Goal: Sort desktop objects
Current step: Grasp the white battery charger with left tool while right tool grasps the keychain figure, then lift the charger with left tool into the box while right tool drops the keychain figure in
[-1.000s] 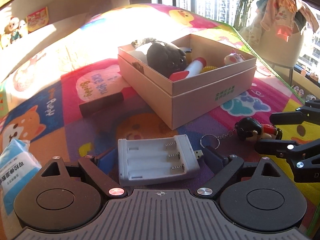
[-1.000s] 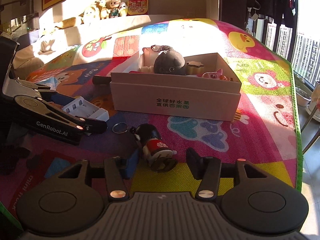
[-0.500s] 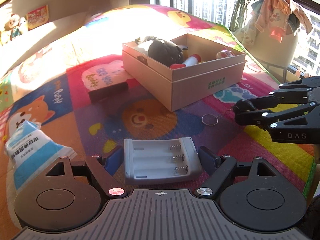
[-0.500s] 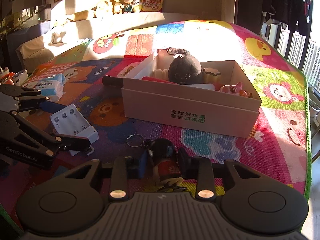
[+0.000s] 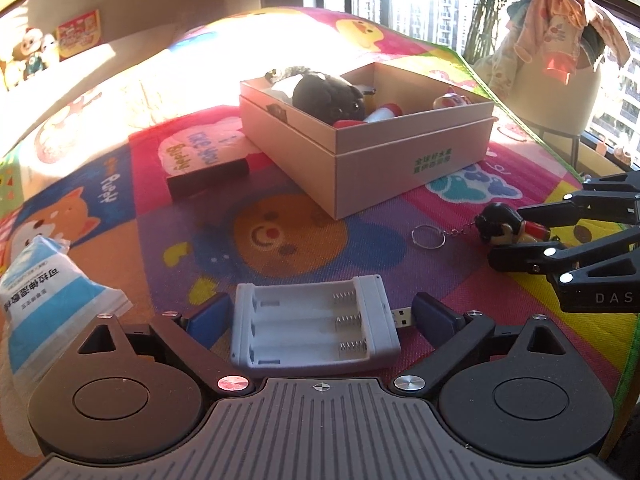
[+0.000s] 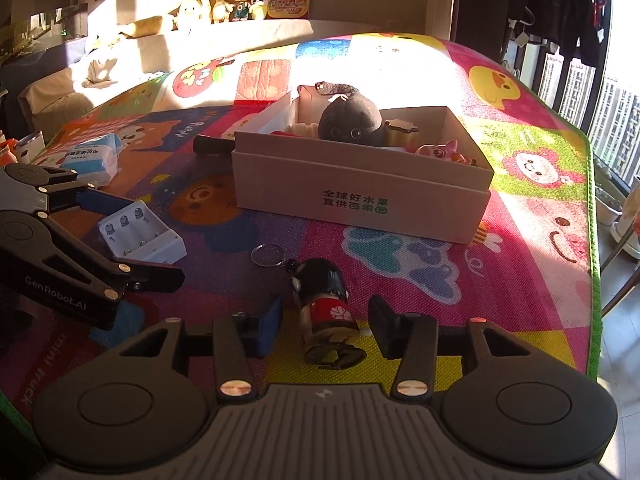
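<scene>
A white battery charger (image 5: 316,326) lies on the colourful mat between the open fingers of my left gripper (image 5: 320,312); the fingers do not touch it. It also shows in the right wrist view (image 6: 142,236). A doll keychain (image 6: 324,300) with a black head and red body lies between the open fingers of my right gripper (image 6: 326,320), with gaps on both sides. It also shows in the left wrist view (image 5: 508,230). An open cardboard box (image 5: 412,160) behind holds a dark plush toy (image 5: 328,98) and small toys.
A blue-white tissue pack (image 5: 44,304) lies at the left. A dark cylinder (image 5: 208,178) lies left of the box. The mat's green edge (image 6: 592,240) runs along the right, with a chair beyond. A sofa with plush toys (image 6: 224,0) stands behind.
My right gripper has opened; half a second ago its fingers were closed on the doll keychain. The doll now lies on the mat. The left gripper stays open around the charger.
</scene>
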The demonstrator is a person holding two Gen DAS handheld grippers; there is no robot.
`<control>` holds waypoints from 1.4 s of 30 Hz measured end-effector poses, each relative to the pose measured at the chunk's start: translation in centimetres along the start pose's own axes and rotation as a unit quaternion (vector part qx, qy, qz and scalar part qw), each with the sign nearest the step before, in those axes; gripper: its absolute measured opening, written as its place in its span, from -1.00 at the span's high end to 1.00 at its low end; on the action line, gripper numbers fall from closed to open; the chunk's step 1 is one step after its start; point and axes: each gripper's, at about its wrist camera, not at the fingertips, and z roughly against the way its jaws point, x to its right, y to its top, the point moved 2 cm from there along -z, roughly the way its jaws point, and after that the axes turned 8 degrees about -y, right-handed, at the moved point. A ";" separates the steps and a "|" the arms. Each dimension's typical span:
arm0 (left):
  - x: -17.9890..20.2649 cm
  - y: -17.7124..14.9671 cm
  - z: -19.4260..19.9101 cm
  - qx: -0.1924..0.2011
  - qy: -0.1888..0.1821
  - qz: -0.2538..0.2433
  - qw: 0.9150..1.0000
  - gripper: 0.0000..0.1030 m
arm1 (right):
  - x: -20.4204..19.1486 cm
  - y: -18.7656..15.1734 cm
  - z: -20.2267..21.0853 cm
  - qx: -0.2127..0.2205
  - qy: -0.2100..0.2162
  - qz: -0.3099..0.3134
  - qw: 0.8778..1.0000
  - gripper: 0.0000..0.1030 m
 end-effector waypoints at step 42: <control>-4.6 12.4 1.0 0.138 -0.033 0.025 0.990 -0.95 | 8.1 16.1 4.9 0.174 -0.009 -0.068 0.982 0.41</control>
